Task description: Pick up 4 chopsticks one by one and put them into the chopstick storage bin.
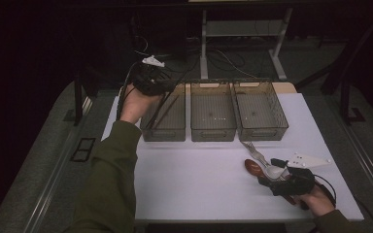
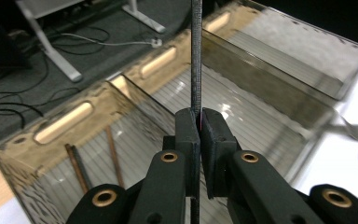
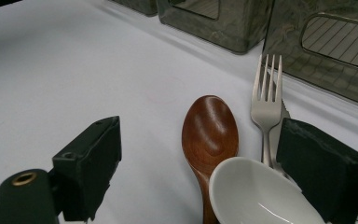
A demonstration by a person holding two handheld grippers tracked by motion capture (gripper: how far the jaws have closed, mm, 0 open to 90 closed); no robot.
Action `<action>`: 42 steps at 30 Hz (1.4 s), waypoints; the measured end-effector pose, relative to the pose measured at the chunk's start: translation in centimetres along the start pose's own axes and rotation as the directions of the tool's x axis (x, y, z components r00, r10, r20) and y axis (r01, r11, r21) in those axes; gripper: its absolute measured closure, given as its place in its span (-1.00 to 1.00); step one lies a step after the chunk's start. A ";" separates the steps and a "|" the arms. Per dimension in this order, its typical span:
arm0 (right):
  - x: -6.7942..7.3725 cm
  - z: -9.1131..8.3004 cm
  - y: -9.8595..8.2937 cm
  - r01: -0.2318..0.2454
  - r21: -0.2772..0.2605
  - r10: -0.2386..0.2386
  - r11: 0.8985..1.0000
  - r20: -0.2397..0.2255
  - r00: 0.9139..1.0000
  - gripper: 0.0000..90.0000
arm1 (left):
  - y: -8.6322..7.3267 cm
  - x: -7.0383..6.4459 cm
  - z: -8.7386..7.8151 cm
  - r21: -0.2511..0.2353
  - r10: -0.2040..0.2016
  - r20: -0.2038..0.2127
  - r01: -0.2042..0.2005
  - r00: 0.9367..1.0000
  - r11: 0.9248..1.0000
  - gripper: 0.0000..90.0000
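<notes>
A: Where is the left gripper (image 1: pixel 148 80)?

B: Raised over the far end of the leftmost bin (image 1: pixel 164 116), one of three smoky clear bins in a row at the back of the white table (image 1: pixel 199 179). The person's left forearm, in an olive sleeve (image 1: pixel 111 179), reaches forward along the table's left side, with the hand (image 1: pixel 136 104) bent up at the wrist.

A: And its jaws?

B: Pressed together on a thin dark chopstick (image 2: pixel 196 56). In the left gripper view the stick runs straight up between the pads and also shows below them, so it is gripped partway along its length. It stands over the bins.

A: Anything in that bin already?

B: Two dark sticks (image 2: pixel 95 161) lie on its ribbed floor, near the handle-slot end.

A: The right gripper (image 1: pixel 277 177)?

B: Low at the near right of the table, close to the front edge. The right hand (image 1: pixel 315 199) comes in from the bottom right corner, pointing the tool toward the bins.

A: Are those jaws closed?

B: No, they stand wide apart, holding nothing. In the right gripper view, a brown wooden spoon (image 3: pixel 209 135) and a white spoon (image 3: pixel 261 196) lie between them, the white bowl overlapping the wooden spoon's handle. A pale fork (image 3: pixel 266 102) lies just beside the right-hand pad, tines toward the bins. Whether the pads touch the table, I cannot tell.
</notes>
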State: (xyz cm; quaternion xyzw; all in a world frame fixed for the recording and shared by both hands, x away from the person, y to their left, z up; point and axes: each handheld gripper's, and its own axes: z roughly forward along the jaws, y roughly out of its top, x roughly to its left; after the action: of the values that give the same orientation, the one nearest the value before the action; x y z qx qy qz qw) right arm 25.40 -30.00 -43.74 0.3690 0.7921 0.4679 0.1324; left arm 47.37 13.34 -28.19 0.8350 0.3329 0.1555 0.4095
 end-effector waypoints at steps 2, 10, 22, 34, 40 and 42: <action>0.0 0.0 0.0 -0.001 -0.003 0.001 1.000 -0.001 1.000 -0.70 | -0.4 0.7 0.6 -0.008 -0.015 -0.012 0.014 1.000 1.000 0.89; -0.1 -0.1 -0.1 0.000 -0.005 0.000 1.000 -0.005 1.000 -0.70 | -3.0 2.3 3.4 0.039 -0.057 -0.046 0.059 0.997 0.997 0.89; -0.2 -0.1 -0.1 -0.002 -0.003 0.002 1.000 -0.003 1.000 -0.70 | -6.1 3.6 6.3 0.151 -0.127 -0.092 0.140 0.988 0.979 0.88; -0.2 -0.2 -0.1 -0.002 -0.005 0.002 1.000 -0.004 1.000 -0.70 | -5.6 2.7 5.8 0.117 -0.101 -0.095 0.112 0.990 0.987 0.38; -0.2 -0.3 -0.1 -0.003 -0.007 0.003 1.000 -0.002 1.000 -0.70 | -5.6 1.2 4.4 0.055 -0.083 -0.054 0.086 0.995 0.995 0.19; -0.2 -0.3 -0.1 -0.003 -0.009 0.003 1.000 -0.002 1.000 -0.70 | -5.8 0.7 3.8 0.031 -0.081 -0.034 0.082 0.996 0.996 0.12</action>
State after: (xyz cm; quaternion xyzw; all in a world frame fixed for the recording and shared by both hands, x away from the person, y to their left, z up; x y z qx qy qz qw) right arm 25.34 -30.40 -43.67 0.3689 0.7898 0.4718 0.1324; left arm 47.44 14.14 -35.09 0.8246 0.3758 0.1467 0.3965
